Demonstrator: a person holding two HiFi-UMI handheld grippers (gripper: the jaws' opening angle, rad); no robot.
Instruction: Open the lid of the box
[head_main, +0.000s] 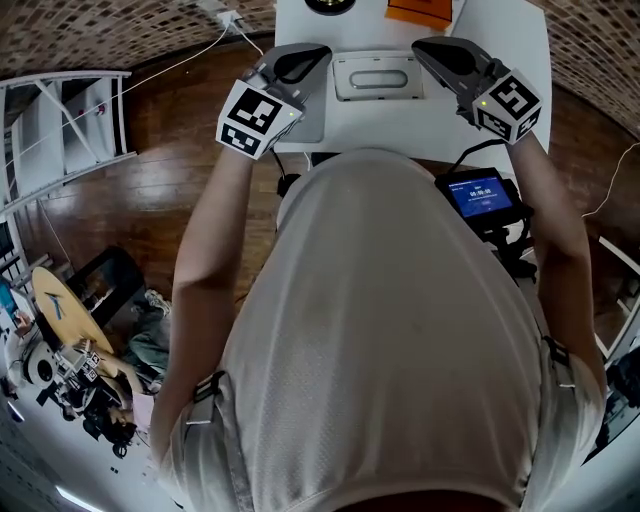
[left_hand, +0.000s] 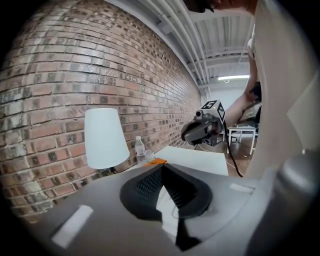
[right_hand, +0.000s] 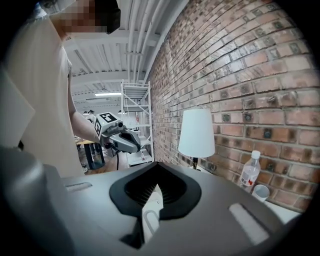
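Note:
A flat grey box (head_main: 375, 77) with a closed lid and an oval recess lies on the white table (head_main: 505, 40), straight ahead of me. My left gripper (head_main: 308, 58) hovers at the box's left end, jaws shut and empty. At the right end my right gripper (head_main: 432, 48) hangs the same way, also shut on nothing. The two point inward at each other. In the left gripper view my left gripper (left_hand: 165, 192) faces the right gripper (left_hand: 202, 131) across the table. The right gripper view shows my right gripper (right_hand: 155, 192) facing the left gripper (right_hand: 122, 137). Neither touches the box.
A white-shaded lamp (right_hand: 197, 134), a water bottle (right_hand: 249, 171) and a paper cup (right_hand: 260, 192) stand by the brick wall at the table's far side. An orange object (head_main: 420, 10) lies there too. A small blue-screen device (head_main: 481, 195) hangs at my right; a metal rack (head_main: 60, 120) stands left.

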